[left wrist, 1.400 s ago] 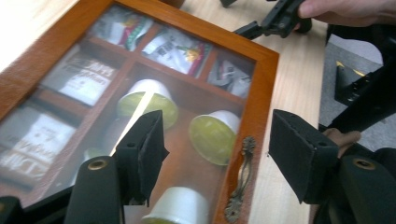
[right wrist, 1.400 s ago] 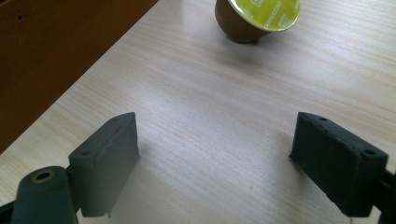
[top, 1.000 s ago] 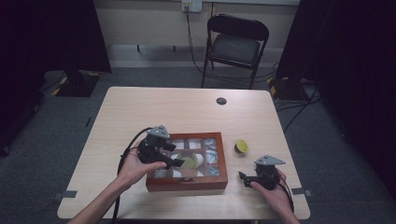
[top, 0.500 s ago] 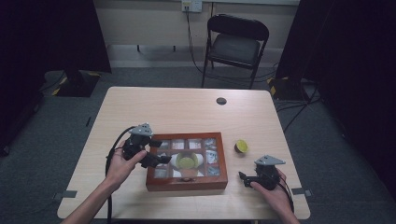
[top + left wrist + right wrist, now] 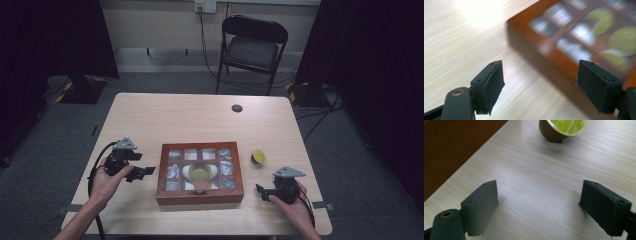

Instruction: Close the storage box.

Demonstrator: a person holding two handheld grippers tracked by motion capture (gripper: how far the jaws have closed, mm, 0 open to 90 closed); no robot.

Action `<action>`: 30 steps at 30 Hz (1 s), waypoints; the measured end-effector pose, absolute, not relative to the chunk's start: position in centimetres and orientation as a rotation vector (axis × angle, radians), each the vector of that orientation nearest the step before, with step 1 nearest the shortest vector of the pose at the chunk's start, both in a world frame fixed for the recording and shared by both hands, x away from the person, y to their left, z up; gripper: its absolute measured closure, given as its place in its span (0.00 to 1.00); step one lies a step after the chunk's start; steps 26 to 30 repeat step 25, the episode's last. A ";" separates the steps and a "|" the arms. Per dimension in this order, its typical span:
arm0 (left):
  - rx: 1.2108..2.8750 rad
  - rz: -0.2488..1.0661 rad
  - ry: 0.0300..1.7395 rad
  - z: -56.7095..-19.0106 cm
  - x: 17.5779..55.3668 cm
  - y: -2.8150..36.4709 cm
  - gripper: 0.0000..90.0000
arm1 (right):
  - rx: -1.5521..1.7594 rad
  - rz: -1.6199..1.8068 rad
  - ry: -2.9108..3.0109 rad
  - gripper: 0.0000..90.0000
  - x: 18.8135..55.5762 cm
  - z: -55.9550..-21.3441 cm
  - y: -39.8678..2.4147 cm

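Coffee capsule [image 5: 201,174] on the wooden box's [image 5: 200,195] glass lid, second capsule [image 5: 258,157] loose on the table [image 5: 200,115] just right of the box.

Left gripper [image 5: 145,171] off to the box's left, jaws spread after just opening, nothing between them, box corner blurred ahead in the left gripper view. Right gripper [image 5: 260,189] low on the table near the box's right front corner, jaws apart and empty, aimed at the loose capsule [image 5: 561,129] lying tilted ahead. Likely trouble: capsule on the lid rolling off if bumped or if the lid gets lifted; loose capsule skidding away under an off-centre pinch, being tilted on a smooth top.
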State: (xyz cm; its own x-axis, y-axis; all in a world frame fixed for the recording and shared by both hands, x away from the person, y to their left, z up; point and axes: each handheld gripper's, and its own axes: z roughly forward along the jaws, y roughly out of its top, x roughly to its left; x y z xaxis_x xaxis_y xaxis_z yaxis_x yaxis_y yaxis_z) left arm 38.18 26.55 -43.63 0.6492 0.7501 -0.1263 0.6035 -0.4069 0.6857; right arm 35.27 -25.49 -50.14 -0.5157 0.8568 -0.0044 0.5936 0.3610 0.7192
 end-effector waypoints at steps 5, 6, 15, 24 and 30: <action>2.102 0.332 1.158 -45.8 38.0 28.7 0.23 | 1.268 0.951 2.249 0.16 35.3 -50.1 -25.5; 2.104 0.359 1.170 -46.2 38.0 29.1 0.23 | 1.268 0.951 2.249 0.16 35.3 -50.1 -25.5; 2.181 0.397 1.212 -49.8 37.7 29.6 0.22 | 1.268 0.950 2.249 0.16 35.3 -50.2 -25.5; 2.090 0.459 1.186 -51.1 37.5 29.5 0.02 | 1.267 0.949 2.249 0.16 35.3 -50.2 -25.5; 2.088 0.457 1.188 -51.1 37.5 29.5 0.01 | 1.267 0.949 2.249 0.16 35.3 -50.2 -25.5</action>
